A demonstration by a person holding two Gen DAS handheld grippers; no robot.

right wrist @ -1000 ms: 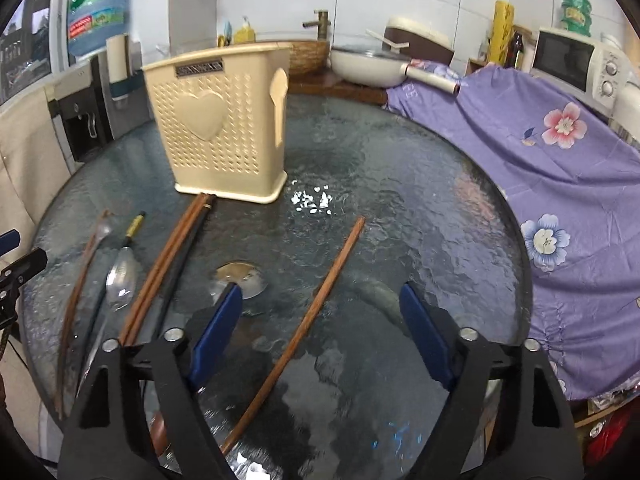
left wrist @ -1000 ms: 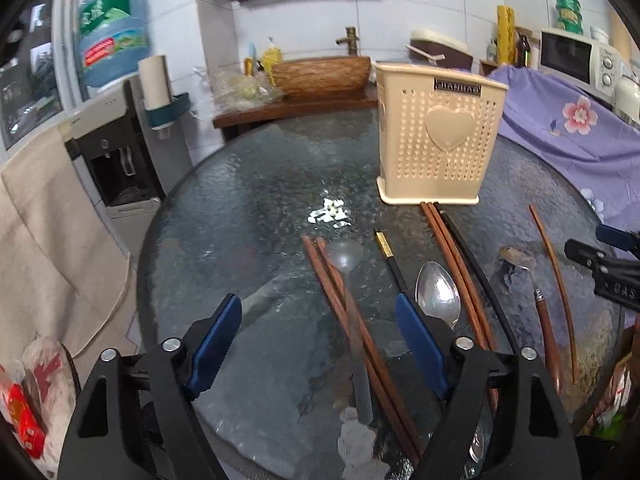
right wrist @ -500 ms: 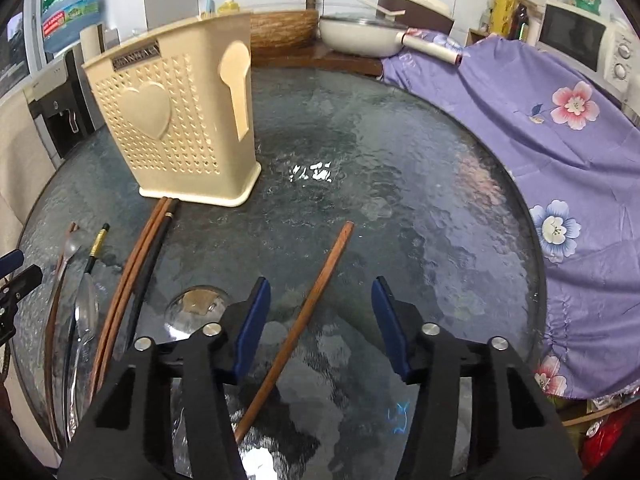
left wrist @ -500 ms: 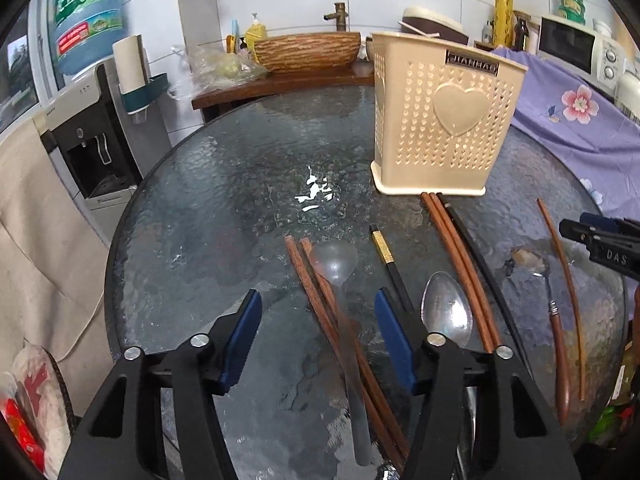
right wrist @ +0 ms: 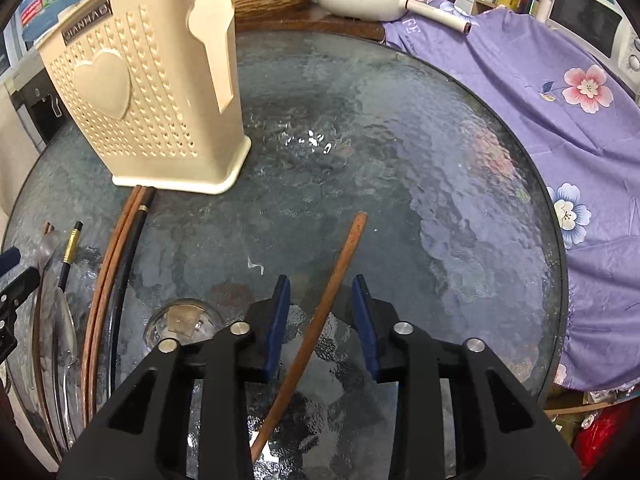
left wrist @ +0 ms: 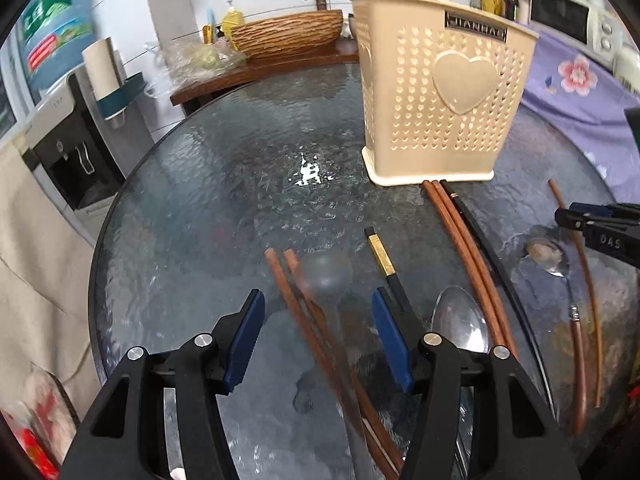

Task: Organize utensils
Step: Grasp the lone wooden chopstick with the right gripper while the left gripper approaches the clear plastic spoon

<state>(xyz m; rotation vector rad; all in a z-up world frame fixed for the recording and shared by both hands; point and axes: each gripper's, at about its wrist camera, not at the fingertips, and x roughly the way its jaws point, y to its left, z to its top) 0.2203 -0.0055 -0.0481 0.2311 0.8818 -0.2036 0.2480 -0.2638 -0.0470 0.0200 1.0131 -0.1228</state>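
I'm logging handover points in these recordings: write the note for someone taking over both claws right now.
Left claw: open, empty, straddling a pair of reddish-brown wooden chopsticks and a translucent grey plastic spoon.
Right claw: open, narrowed around a single reddish-brown wooden chopstick, not yet gripping.
The perforated beige plastic utensil holder with a heart stands upright on the round textured glass table.
Also flat on the glass: a black gold-banded chopstick, a shiny metal spoon, and a long brown chopstick pair.
Done: no utensil visibly in the holder.
Left: grip, then load everything.
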